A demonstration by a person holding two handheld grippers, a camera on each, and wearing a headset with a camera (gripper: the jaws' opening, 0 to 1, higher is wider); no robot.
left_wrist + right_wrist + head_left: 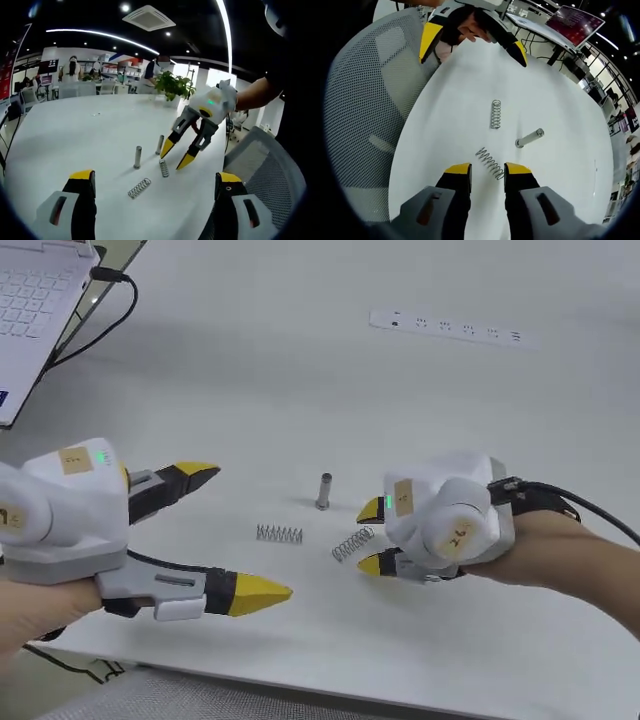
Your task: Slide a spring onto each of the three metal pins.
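Observation:
A short metal pin point(325, 490) stands upright on the white table point(300, 390). Two springs lie flat in front of it, one at the left point(279, 534) and one at the right point(352, 544). My right gripper point(368, 537) is open, its yellow tips just right of the right spring. In the right gripper view that spring point(490, 163) lies slantwise with its near end between my open tips point(488, 171), and the other spring point(495, 114) and the pin point(530, 138) lie beyond. My left gripper point(235, 532) is wide open and holds nothing. The left gripper view shows two upright pins point(137, 156) point(159, 144).
A laptop point(30, 300) with a black cable point(110, 310) sits at the far left. A white power strip point(455, 330) lies at the back. The table's near edge runs below the grippers, with a grey mesh chair point(365, 100) beside it.

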